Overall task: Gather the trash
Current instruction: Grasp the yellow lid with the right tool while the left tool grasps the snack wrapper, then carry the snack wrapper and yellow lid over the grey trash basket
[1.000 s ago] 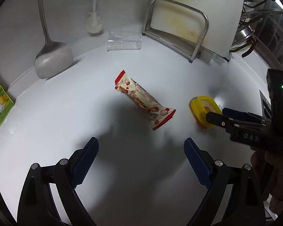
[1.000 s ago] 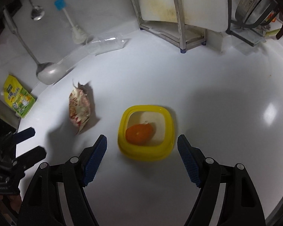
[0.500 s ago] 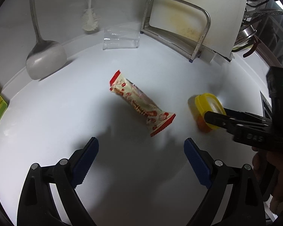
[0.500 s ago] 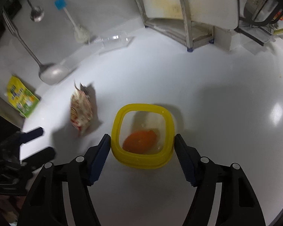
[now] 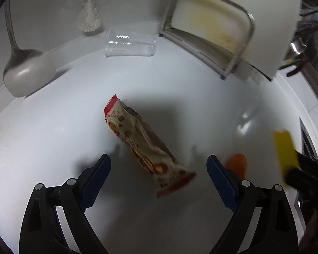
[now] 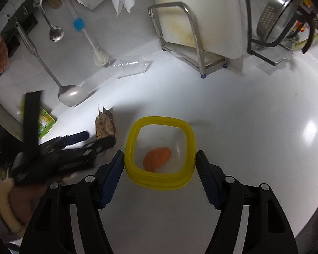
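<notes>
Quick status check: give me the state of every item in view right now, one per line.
Left tongs: open, straddling the wrapper, not gripping.
Right tongs: shut on the yellow-rimmed container.
Snack wrapper: crumpled, lying on the counter.
Yellow-rimmed container: lidless, orange scrap inside.
Clear plastic cup: on its side by the wall.
Cutting board: upright in its rack.

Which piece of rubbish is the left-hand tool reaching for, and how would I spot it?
Start at the white cutting board in its metal rack, then look nearer across the white counter. The snack wrapper lies there: long, crinkled, cream with red printing and zigzag red ends.
</notes>
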`<action>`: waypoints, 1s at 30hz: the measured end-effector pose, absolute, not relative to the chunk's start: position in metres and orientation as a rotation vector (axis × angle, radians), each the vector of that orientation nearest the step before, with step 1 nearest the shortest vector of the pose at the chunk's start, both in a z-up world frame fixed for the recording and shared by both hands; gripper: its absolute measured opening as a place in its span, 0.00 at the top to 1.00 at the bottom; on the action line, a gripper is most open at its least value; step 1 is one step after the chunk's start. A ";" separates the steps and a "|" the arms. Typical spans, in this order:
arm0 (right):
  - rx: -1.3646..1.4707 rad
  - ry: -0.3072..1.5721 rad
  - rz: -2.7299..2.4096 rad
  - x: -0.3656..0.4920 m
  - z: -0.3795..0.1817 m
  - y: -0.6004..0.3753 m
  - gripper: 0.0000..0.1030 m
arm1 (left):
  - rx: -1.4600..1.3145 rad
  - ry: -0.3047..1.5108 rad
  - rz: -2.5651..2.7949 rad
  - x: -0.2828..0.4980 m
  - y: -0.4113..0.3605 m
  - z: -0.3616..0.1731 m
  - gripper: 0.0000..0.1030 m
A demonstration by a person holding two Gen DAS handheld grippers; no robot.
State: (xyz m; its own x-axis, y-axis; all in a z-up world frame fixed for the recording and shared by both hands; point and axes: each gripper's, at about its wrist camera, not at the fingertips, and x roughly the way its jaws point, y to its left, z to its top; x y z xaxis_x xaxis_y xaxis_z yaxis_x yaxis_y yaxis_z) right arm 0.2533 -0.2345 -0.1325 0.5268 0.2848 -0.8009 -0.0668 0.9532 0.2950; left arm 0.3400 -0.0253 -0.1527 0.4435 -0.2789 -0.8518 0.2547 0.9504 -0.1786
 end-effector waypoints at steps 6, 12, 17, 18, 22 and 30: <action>0.226 0.996 0.200 0.231 -0.127 -0.238 0.36 | -0.009 1.095 -0.342 0.351 -0.035 -0.164 0.42; 0.226 0.995 0.179 0.218 -0.123 -0.247 0.36 | -0.024 1.101 -0.412 0.342 -0.041 -0.159 0.72; 0.223 0.990 0.186 0.213 -0.120 -0.246 0.36 | -0.001 1.064 -0.456 0.330 -0.043 -0.144 0.86; 0.221 0.988 0.191 0.212 -0.119 -0.244 0.36 | 0.004 1.053 -0.455 0.326 -0.042 -0.140 0.86; 0.214 0.975 0.209 0.207 -0.112 -0.240 0.36 | 0.014 1.025 -0.434 0.316 -0.035 -0.127 0.88; 0.213 0.959 0.253 0.185 -0.099 -0.235 0.36 | 0.003 1.001 -0.383 0.279 -0.011 -0.105 0.89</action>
